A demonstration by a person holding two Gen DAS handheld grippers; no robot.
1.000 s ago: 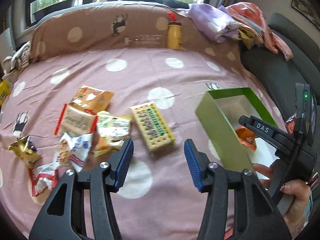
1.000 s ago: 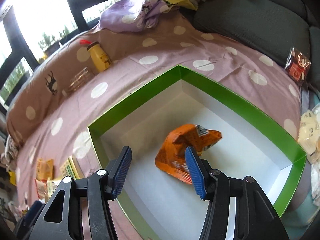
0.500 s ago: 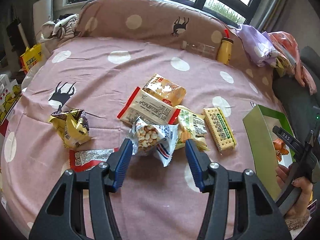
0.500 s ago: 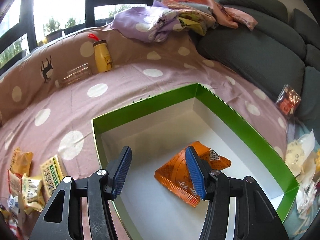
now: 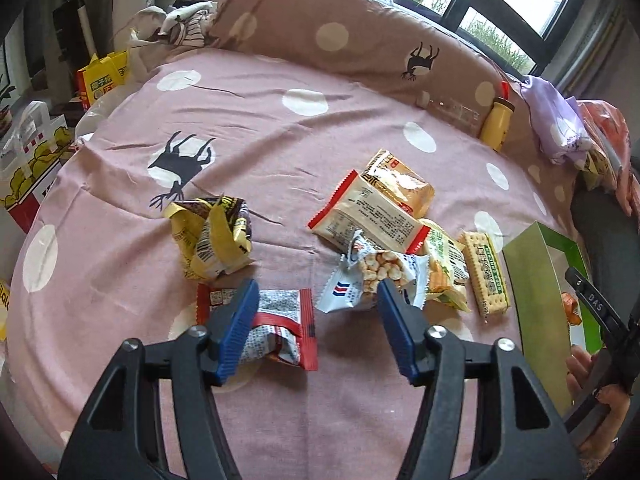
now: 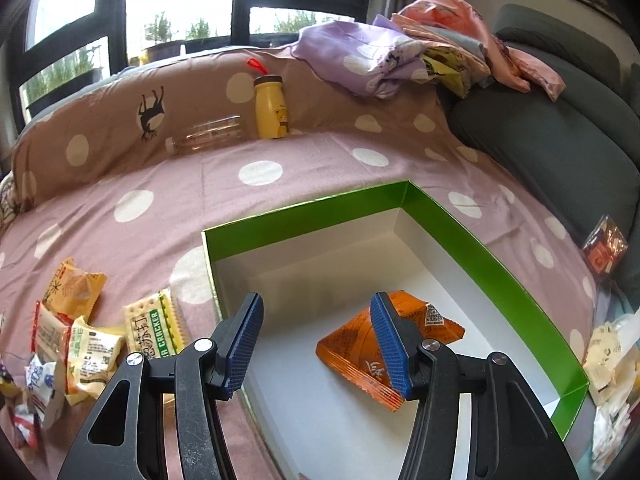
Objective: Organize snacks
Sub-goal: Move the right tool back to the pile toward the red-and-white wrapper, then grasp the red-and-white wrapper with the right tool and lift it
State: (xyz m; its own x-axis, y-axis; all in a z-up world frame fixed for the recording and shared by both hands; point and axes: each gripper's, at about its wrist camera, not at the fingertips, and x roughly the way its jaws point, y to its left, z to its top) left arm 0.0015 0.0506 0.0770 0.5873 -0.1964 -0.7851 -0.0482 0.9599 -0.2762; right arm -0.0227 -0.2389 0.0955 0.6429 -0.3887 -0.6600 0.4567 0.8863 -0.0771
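Several snack packs lie on the pink dotted bedsheet. In the left wrist view my left gripper (image 5: 316, 330) is open, low over a red-and-white pack (image 5: 280, 326) and a blue-and-white pack (image 5: 370, 278). A crumpled yellow pack (image 5: 212, 236), a red-edged pack (image 5: 370, 218) and a green cracker pack (image 5: 486, 274) lie around them. My right gripper (image 6: 318, 346) is open and empty above the near-left part of the green box (image 6: 460, 220), where an orange pack (image 6: 380, 348) lies. The cracker pack also shows in the right wrist view (image 6: 154, 330).
A yellow bottle (image 6: 272, 108) and a clear bottle (image 6: 208, 136) lean on the brown bolster at the back. Folded clothes (image 6: 420, 56) sit on the grey sofa (image 6: 560, 140). A red packet (image 6: 604, 250) lies right of the box. Bags stand beyond the bed's left edge (image 5: 36, 160).
My left gripper has swung left, away from the cracker pack and the box, to the red-and-white and blue-and-white packs. My right gripper has drawn back over the box; the orange pack stays inside.
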